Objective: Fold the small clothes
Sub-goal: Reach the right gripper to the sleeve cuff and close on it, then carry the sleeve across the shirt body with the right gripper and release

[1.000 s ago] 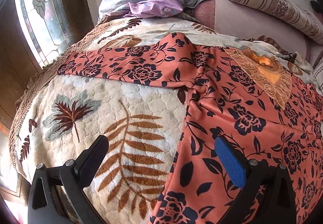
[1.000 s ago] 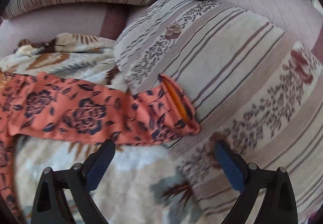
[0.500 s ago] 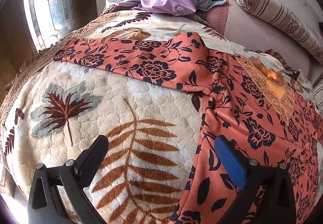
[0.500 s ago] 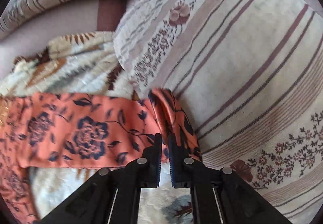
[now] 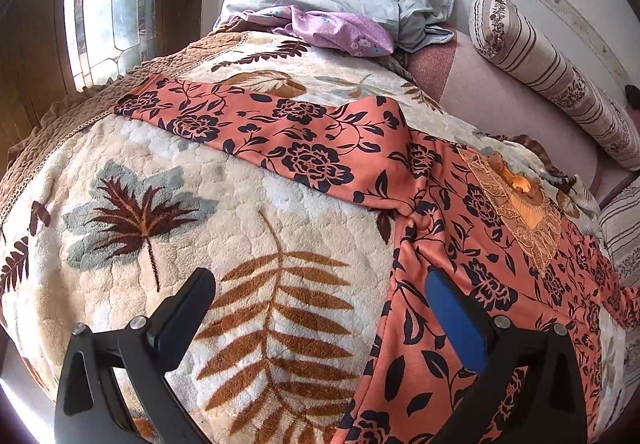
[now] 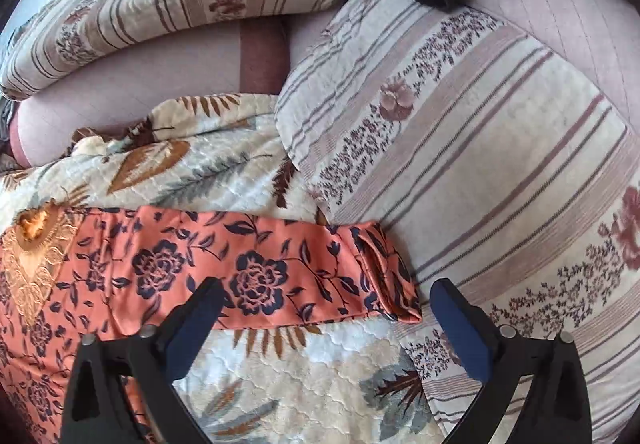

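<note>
While the orange flowered garment [image 5: 432, 203] lies spread flat across the leaf-patterned blanket [image 5: 180, 236] on the bed, both tools are held spread and empty; the right tool [image 6: 326, 308] has just been opening, with nothing pinched between its jaws. The sleeve end [image 6: 384, 272] is left bunched against the striped pillow [image 6: 500, 163], so a crooked fold may result. The left tool [image 5: 320, 304] straddles the garment's edge, where blanket pile could be caught together with the cloth.

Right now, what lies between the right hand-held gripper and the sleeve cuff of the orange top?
Nothing: in the right wrist view the open right hand-held gripper hovers over the cuff, only leaf blanket beneath the gap.
</note>
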Demonstrator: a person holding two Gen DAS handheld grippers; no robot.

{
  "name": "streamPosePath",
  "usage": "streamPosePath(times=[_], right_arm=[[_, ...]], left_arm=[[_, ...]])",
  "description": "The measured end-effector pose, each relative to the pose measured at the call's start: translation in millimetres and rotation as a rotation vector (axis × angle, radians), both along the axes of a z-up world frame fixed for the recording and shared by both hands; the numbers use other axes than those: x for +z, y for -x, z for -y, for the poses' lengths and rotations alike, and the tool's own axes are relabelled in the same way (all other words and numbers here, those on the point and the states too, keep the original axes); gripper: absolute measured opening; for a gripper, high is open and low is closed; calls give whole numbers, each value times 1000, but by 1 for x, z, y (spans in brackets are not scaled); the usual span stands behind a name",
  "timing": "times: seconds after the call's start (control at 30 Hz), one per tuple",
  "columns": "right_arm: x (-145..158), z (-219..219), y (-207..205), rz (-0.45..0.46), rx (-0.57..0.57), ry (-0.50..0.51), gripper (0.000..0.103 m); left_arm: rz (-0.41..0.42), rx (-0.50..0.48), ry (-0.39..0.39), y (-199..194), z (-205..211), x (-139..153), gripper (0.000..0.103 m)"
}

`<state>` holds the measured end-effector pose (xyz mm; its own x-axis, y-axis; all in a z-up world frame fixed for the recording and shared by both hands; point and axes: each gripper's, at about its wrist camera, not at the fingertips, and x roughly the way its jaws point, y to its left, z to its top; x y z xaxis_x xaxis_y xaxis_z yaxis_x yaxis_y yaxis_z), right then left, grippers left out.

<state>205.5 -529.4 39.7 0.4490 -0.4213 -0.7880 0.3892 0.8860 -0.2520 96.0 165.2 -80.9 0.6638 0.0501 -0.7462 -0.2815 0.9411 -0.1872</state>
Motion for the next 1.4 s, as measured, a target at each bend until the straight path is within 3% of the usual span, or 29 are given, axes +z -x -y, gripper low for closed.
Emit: streamPosePath(times=[0.17, 0.37, 0.43, 0.47, 0.5, 0.63, 0.77, 0.93, 1.03, 1.13, 1.23, 1.37, 1.4], right_arm=[[-35, 39, 21, -41, -23, 117, 103], [-73, 58, -4, -114, 39, 255, 100], [-93, 66, -16, -177, 35, 267, 81], [-102, 72, -20, -215, 21, 260, 29], [-108, 79, -23, -244, -14, 251, 7], [-90, 87, -20, -177, -80, 85, 5], [-25, 48, -27, -16, -7, -129, 5], [72, -55, -47, 214, 181, -429, 5], [102, -142, -61, 278, 329, -557, 6], [95, -223, -78, 271, 440, -685, 6], [62, -299, -89, 239, 521, -822, 8], [-24, -375, -106, 129, 557, -1001, 11], [-53, -391, -109, 64, 547, -995, 20]], left_arm=[[-17, -10, -57, -8, 11, -5, 103], [-25, -32, -196, -16, 33, -10, 103], [-36, -40, -216, -19, 37, -13, 103], [-40, -44, -220, -20, 38, -14, 103], [-42, -45, -223, -20, 39, -15, 103], [-15, -47, -201, -18, 37, -9, 103], [35, -46, -140, -10, 30, 4, 103], [77, -31, -42, -1, 14, 15, 103], [80, -20, 29, 1, 4, 16, 103], [83, -16, 59, 3, -1, 16, 103], [95, -15, 69, 5, -3, 18, 103], [93, -22, 85, 3, -4, 18, 103], [94, -25, 87, 3, -4, 18, 103]])
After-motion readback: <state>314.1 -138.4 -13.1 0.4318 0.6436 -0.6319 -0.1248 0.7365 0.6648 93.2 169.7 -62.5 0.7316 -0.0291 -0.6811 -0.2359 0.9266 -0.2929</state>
